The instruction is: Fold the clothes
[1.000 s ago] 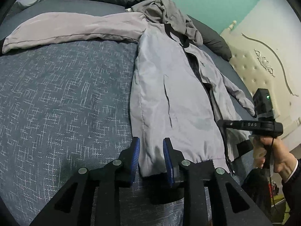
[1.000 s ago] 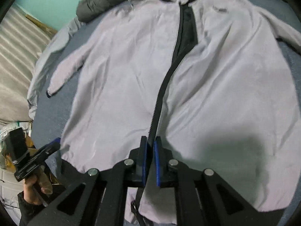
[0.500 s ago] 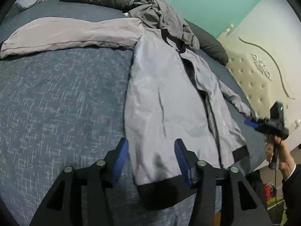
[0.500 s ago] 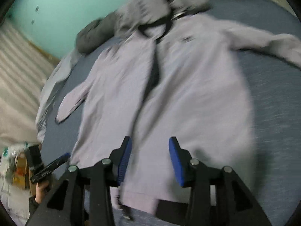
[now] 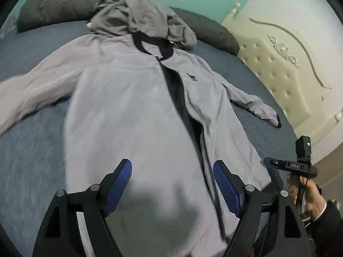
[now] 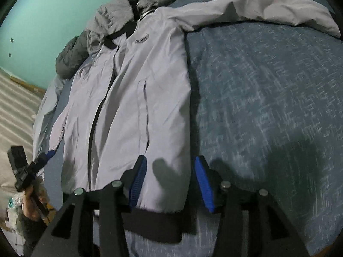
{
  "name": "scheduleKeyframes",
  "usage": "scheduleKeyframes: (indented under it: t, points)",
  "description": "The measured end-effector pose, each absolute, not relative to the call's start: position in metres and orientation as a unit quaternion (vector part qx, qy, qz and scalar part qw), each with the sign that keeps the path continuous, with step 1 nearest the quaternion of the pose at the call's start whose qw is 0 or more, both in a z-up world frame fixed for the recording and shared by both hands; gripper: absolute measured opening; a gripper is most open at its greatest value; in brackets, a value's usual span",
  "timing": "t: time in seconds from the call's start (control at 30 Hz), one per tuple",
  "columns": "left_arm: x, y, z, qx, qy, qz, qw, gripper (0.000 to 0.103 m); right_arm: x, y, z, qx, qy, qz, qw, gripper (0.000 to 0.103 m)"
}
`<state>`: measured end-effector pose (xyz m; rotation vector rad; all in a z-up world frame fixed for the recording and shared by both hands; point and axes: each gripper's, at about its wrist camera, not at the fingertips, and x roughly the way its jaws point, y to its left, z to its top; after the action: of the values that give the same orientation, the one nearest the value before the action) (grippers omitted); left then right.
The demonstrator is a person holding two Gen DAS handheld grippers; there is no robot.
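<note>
A light grey jacket (image 5: 128, 107) with a black collar, zip band and hem lies front up on the bed, both sleeves spread out. My left gripper (image 5: 171, 165) hovers over its lower middle; its jaws are opening wide and the blue pads touch no cloth. My right gripper (image 6: 170, 160) hangs above the jacket (image 6: 133, 107) at its right hem corner. Its jaws are opening too, with the cloth's edge below the gap and not pinched. Each wrist view shows the other gripper in a hand off the bed's edge: the right gripper (image 5: 268, 163), the left gripper (image 6: 48, 155).
A crumpled grey garment (image 5: 141, 19) lies over the jacket's collar, with dark pillows (image 5: 55, 8) behind it. The blue patterned bed cover (image 6: 268, 107) stretches right of the jacket. A cream tufted headboard (image 5: 278, 70) and a teal wall bound the bed.
Both grippers have let go of the jacket's hem and opened. The left one swung from the left hem corner to over the middle. The right one went from the zip to the right hem corner.
</note>
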<state>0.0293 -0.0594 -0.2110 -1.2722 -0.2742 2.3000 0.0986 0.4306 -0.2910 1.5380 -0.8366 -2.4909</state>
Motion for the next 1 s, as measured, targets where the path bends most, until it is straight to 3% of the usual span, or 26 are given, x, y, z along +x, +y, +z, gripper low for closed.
scheduleKeyframes:
  t: [0.53,0.7,0.8,0.87,0.93,1.0]
  points:
    - [-0.165,0.058,-0.249,-0.522,-0.101,0.817,0.225,0.087,0.067,0.477,-0.322,0.388,-0.38,-0.84,0.011,0.055]
    - [-0.202,0.074,-0.257,-0.52,-0.116,0.818,0.216,0.083,0.064,0.479,-0.333,0.382,-0.387,-0.839,0.016,0.055]
    - [-0.219,0.082,-0.266,-0.527,-0.122,0.815,0.208,0.063,0.064,0.48,-0.334,0.378,-0.384,-0.842,0.022,0.055]
    - [-0.227,0.087,-0.272,-0.532,-0.125,0.811,0.209,0.033,0.065,0.48,-0.335,0.376,-0.381,-0.845,0.026,0.055]
    - [-0.23,0.09,-0.272,-0.532,-0.114,0.813,0.209,0.021,0.064,0.48,-0.337,0.376,-0.379,-0.845,0.028,0.055]
    - [-0.231,0.093,-0.27,-0.53,-0.101,0.815,0.21,0.02,0.064,0.48,-0.338,0.375,-0.377,-0.846,0.03,0.055]
